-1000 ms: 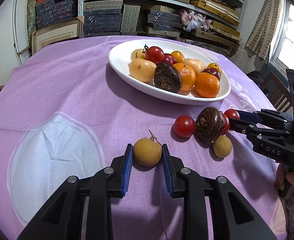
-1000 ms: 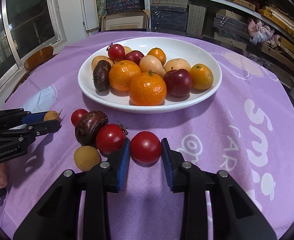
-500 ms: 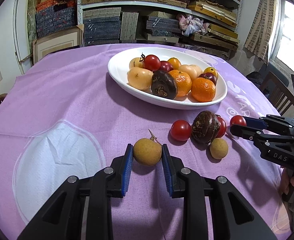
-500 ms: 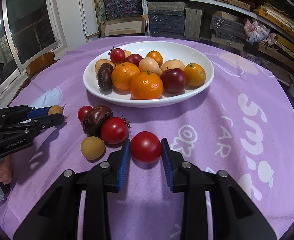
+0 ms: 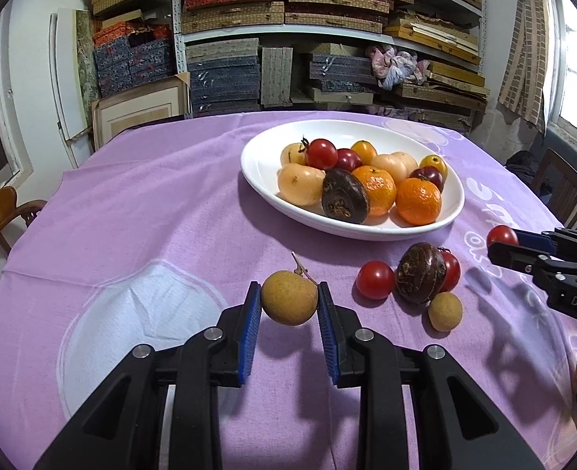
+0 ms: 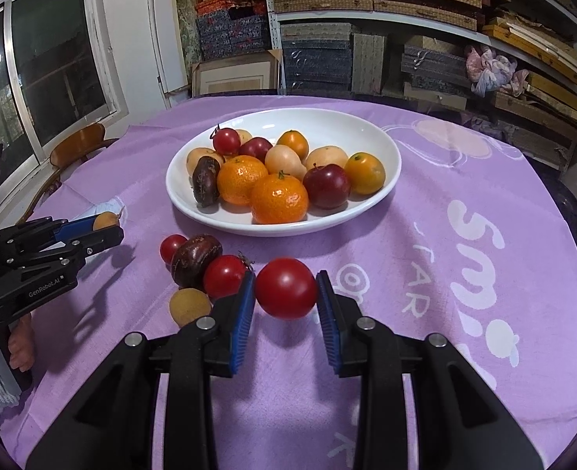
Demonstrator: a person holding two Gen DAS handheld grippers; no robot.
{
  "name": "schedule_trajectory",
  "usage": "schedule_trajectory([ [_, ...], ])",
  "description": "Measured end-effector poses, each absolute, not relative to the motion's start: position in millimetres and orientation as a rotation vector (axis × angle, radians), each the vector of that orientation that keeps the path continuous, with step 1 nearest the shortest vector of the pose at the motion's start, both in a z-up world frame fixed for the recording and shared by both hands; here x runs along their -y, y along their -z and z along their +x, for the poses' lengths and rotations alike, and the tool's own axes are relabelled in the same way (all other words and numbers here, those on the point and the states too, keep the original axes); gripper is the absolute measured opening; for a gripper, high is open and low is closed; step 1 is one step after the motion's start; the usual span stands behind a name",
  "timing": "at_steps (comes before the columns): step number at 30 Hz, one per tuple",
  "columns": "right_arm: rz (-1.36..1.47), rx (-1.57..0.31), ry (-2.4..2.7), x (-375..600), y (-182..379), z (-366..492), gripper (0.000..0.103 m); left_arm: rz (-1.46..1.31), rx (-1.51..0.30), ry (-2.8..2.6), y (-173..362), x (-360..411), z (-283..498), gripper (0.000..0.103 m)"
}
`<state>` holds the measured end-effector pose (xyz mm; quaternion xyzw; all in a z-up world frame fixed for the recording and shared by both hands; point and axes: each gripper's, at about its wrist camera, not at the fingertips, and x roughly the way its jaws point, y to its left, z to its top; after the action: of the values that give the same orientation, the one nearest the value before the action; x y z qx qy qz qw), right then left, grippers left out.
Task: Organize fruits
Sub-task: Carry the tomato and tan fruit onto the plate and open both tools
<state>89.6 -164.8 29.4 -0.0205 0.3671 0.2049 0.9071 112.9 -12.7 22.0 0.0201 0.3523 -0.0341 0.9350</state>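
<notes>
1. My left tool [image 5: 289, 302] is pinching a small tan longan [image 5: 289, 302] between its blue pads [image 5: 250, 327], one pad on each side. It's got a bit of dry stem sticking up at the top, and a shadow on the cloth beneath it, so it looks lifted off.
2. My right tool [image 6: 286, 293] is clamped on a red tomato [image 6: 286, 288] the same way, blue pads [image 6: 242, 319] tight against both sides, with a shadow under it too.
3. Just left of the right tool's tip there's a little cluster on the worktop [image 6: 484, 313]: another red tomato [image 6: 225, 276] almost touching the left pad, a dark brown wrinkly fruit [image 6: 195, 259] behind it, a smaller tomato [image 6: 172, 247] past that, and a second longan [image 6: 190, 306] closest to me.
4. From the left tool the same cluster sits ahead and to the right, between my two tools.
5. The white bowl [image 6: 382, 145] is straight ahead of the right tool, past the cluster. It holds two mandarins, a dark red plum, a few pale yellowish fruits, two small orange ones, a stemmed tomato and another dark brown fruit.
6. Purple cloth with white print covers the worktop. Shelves stacked with boxes [image 5: 225, 74] stand beyond it.
7. My left hand [image 6: 20, 342] shows on that tool's grip at the left edge of the right view.
</notes>
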Motion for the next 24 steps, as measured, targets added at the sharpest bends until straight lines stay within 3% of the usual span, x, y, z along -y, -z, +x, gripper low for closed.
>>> schedule_trajectory([
  [12,-0.001,-0.71,-0.38,173,-72,108,0.031,0.065,-0.699,0.048,-49,12,144,0.029],
  [24,-0.01,-0.693,-0.359,132,-92,187,0.031,0.055,-0.698,0.082,-63,40,210,0.029],
])
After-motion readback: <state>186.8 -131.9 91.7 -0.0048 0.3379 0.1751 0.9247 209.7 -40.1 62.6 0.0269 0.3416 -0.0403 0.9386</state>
